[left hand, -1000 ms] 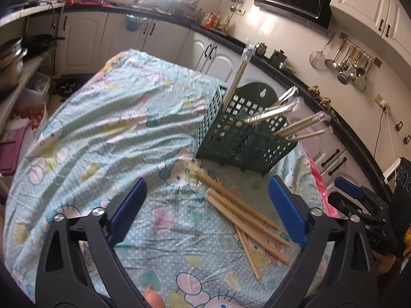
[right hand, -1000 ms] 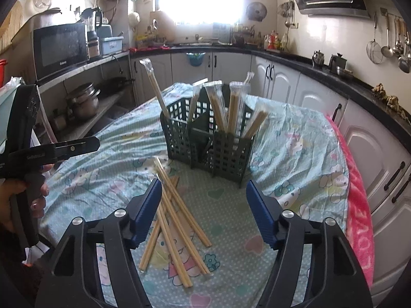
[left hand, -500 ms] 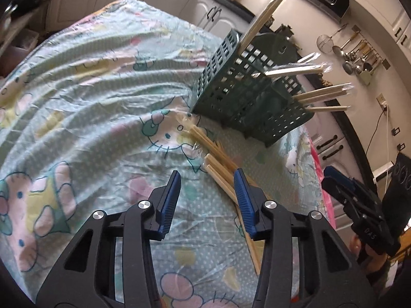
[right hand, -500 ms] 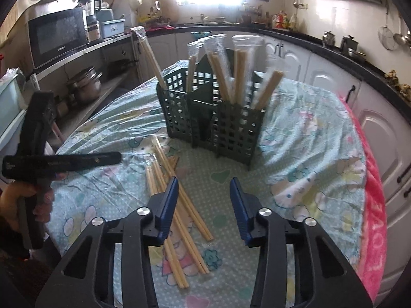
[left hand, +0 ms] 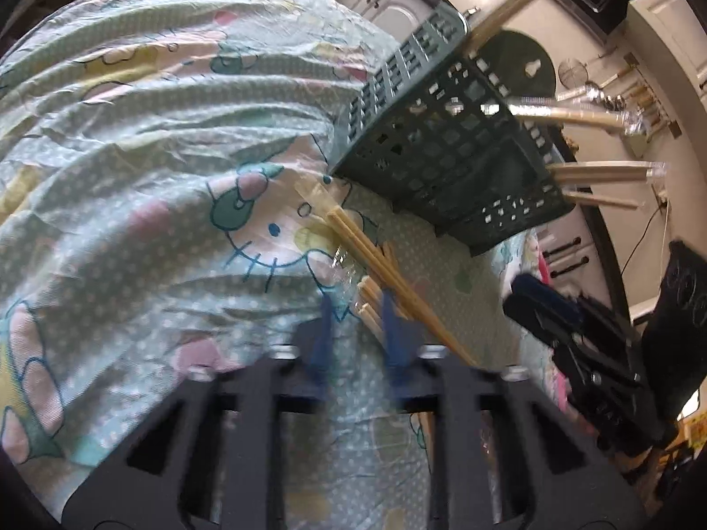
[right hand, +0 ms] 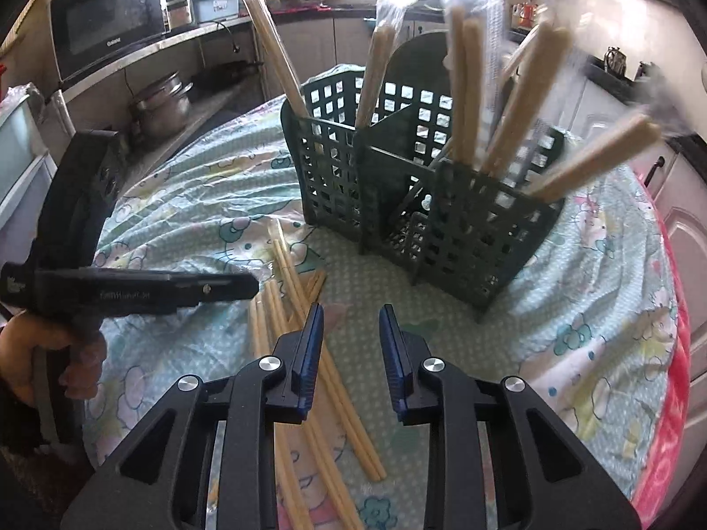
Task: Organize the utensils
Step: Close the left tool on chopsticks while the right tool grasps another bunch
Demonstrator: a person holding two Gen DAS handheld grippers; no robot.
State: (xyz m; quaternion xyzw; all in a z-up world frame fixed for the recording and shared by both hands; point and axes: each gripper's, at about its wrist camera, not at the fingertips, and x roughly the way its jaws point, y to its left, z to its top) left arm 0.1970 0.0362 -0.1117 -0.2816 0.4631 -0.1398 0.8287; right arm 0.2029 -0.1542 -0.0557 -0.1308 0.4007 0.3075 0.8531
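Observation:
Several wrapped wooden chopstick pairs point(left hand: 389, 274) lie loose on the cartoon-print tablecloth point(left hand: 154, 176) in front of a dark green lattice utensil holder point(left hand: 442, 150). The holder point(right hand: 442, 203) has several wrapped pairs standing in its compartments. My left gripper point(left hand: 355, 309) is low over the near ends of the loose chopsticks, its jaws partly open around them, blurred. My right gripper point(right hand: 351, 322) is partly open and empty above the loose chopsticks point(right hand: 283, 309). The left gripper also shows side-on in the right wrist view point(right hand: 252, 285).
The table edge drops off at the right with a pink cloth border point(right hand: 676, 375). A shelf with a microwave point(right hand: 106, 22) and pots point(right hand: 163, 106) stands at the left. White cabinets point(right hand: 685, 221) and hanging utensils point(left hand: 618, 84) line the right wall.
My left gripper has dropped toward the loose chopsticks and its jaws have narrowed. My right gripper has moved closer to the holder and also narrowed from wide open.

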